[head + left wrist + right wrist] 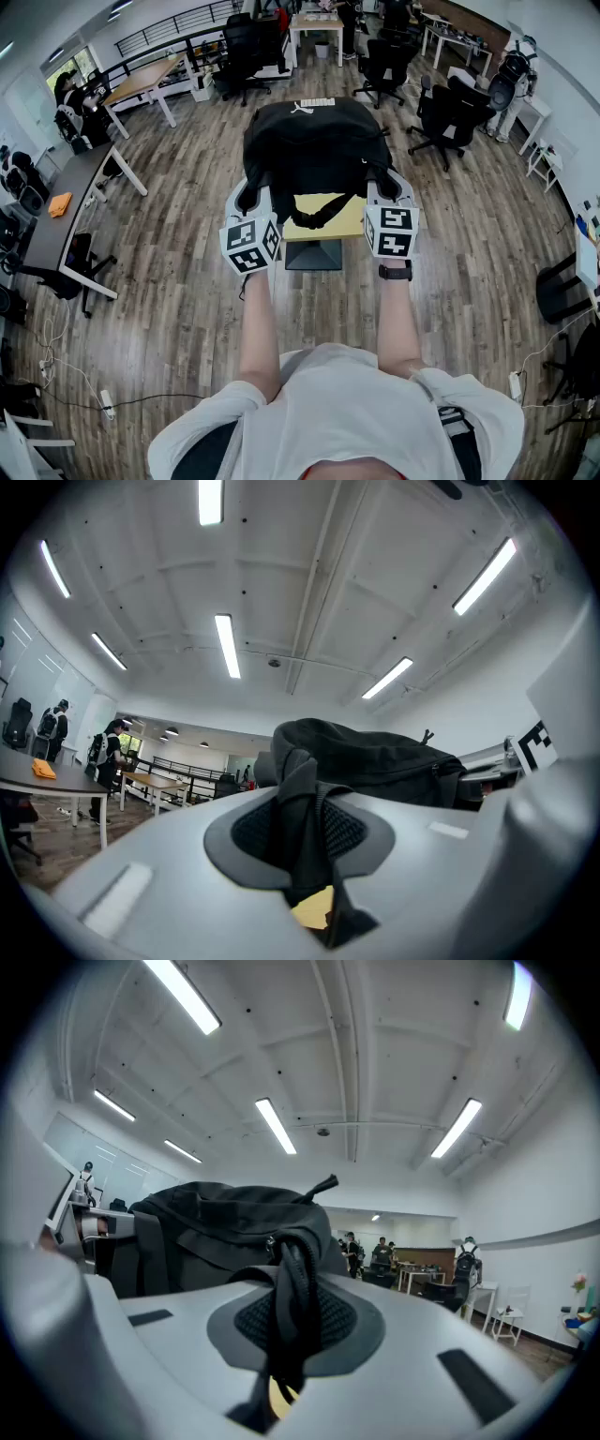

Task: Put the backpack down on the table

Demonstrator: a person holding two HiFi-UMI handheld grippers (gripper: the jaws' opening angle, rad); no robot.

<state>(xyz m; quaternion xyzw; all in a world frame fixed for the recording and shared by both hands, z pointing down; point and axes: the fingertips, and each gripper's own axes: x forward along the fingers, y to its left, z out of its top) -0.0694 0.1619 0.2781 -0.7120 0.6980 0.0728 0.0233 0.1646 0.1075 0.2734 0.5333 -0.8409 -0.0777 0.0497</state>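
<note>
Straps of the black fabric backpack (314, 141) are being pinched, one in each gripper. The left gripper (251, 195) is closing its jaws narrowly on the left strap (302, 822), a black woven band that is standing up between the two dark ribbed pads. The right gripper (286, 1354) is doing the same with the right strap (292, 1312), a thicker folded band, and its jaws are standing nearly together around it. Both grippers are pointing about level, side by side, away from the person, with the square-marker cubes (249, 246) facing the head camera.

The backpack is sitting just beyond the jaws, over the far part of the small square yellow tabletop (349, 223), and its bulk is covering most of that surface. From the head view it is looking as if the bottom is touching the tabletop, but I cannot tell this for sure, because the bag is hiding the contact line. A loose black loop (317, 214) is lying across the bare yellow part between the two grippers. A small patch of yellow is also showing below each strap in both gripper views. The person's right wrist is wearing a black watch (395, 272). Brown wooden floor (178, 281) is spreading around the table.
</note>
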